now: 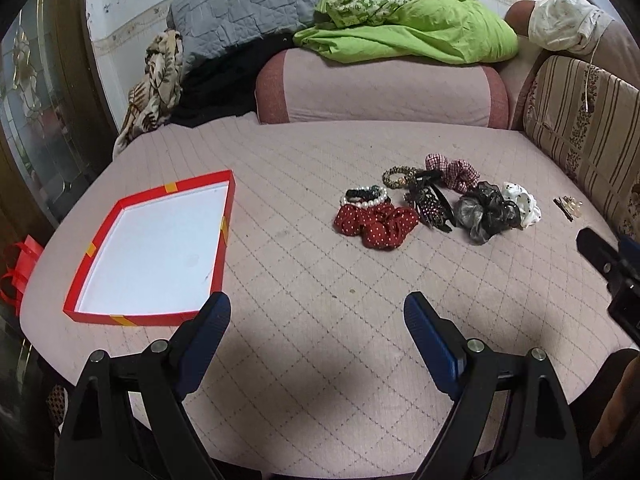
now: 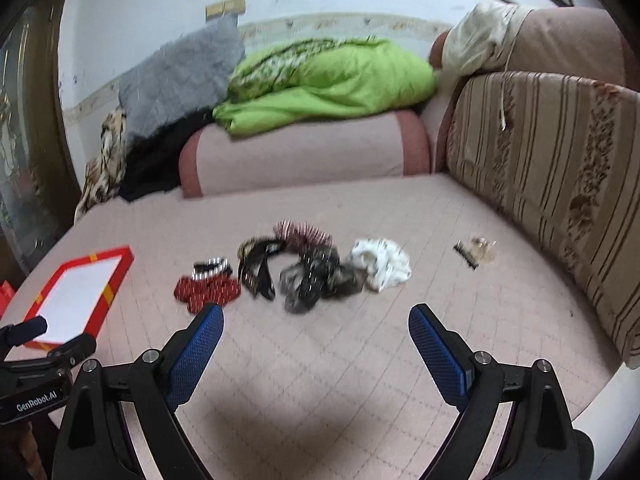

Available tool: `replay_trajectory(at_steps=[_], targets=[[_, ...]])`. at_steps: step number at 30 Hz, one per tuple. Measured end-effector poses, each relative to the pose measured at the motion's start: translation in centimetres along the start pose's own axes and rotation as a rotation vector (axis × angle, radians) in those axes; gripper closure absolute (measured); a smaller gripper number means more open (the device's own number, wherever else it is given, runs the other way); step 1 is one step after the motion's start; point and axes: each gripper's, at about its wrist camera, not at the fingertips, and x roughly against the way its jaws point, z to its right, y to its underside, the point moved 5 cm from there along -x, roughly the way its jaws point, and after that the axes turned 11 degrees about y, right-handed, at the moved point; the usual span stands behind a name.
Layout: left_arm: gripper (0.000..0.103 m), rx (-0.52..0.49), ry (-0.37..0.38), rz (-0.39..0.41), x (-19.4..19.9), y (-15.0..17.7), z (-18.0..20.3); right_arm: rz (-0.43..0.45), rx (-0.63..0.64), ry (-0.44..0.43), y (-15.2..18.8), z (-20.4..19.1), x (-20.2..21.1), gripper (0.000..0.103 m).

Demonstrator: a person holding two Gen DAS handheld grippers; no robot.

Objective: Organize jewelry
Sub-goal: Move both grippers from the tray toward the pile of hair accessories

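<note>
A red tray with a white inside [image 1: 154,248] lies empty on the pink quilted sofa seat at the left; it also shows in the right wrist view [image 2: 76,298]. A pile of hair accessories lies mid-seat: a red dotted scrunchie [image 1: 374,222], a pearl bracelet [image 1: 365,199], dark hair clips [image 1: 430,202], a grey-black scrunchie [image 1: 486,210], a white scrunchie [image 1: 522,202] and a red plaid scrunchie [image 1: 452,168]. A small hair clip [image 1: 566,205] lies apart at the right. My left gripper [image 1: 316,320] is open and empty, short of the pile. My right gripper [image 2: 316,332] is open and empty, just before the pile [image 2: 312,276].
A pink bolster [image 1: 380,88] with a green blanket [image 1: 412,26] backs the seat. A striped backrest [image 2: 552,184] stands at the right. A grey pillow [image 1: 244,8] and cloths lie at the back left. A red bag [image 1: 20,268] hangs off the left edge.
</note>
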Motion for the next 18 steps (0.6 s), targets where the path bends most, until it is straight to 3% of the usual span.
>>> replay_trajectory(at_steps=[9,18], targets=[[0.015,0.014,0.015,-0.053,-1.6,0.6,0.0,-0.066,0.034,0.013,1.1,-0.4,-1.5,0.015],[0.015,0.018,0.028,-0.095,-3.1,1.1,0.0,-0.118,0.031,0.020,1.8,-0.2,-2.9,0.015]])
